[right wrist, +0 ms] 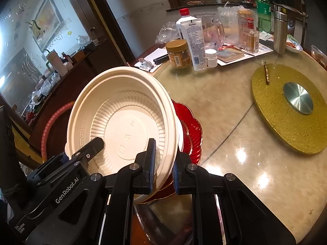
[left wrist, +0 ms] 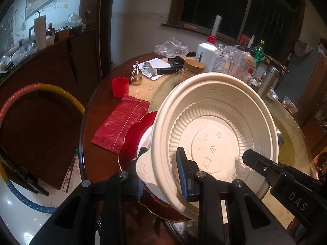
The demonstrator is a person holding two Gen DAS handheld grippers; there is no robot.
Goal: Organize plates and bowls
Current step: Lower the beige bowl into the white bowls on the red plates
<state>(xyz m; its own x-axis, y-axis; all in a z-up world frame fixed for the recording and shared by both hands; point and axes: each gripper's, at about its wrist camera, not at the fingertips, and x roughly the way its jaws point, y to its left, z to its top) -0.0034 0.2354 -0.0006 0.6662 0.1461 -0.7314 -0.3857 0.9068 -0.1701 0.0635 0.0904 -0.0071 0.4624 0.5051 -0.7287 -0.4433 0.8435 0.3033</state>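
Both grippers have hold of the same cream bowl [left wrist: 214,130], which is tipped up on edge so its ribbed inside faces the cameras. The left gripper [left wrist: 161,173] is clamped on the rim at about seven o'clock of the bowl as its own camera sees it, one blue pad inside the wall and the other outside by the little tab. The right gripper [right wrist: 162,163] is nipped tight on the rim at roughly five o'clock in its view, and there the red plate [right wrist: 190,128] seems to be caught in the pinch too, along with something white between plate and bowl (I cannot make out what).

The stack sits over the near edge of the round table [right wrist: 224,110], with the floor just below.

What worries me is that thin plastic rim. Two hands pulling on it at slightly different angles could flex it and pop it free of a pad, and so tilted, the bowl would slide towards the floor. The plate could slip out separately. The red cup [left wrist: 120,86] at ten o'clock looks safely clear.
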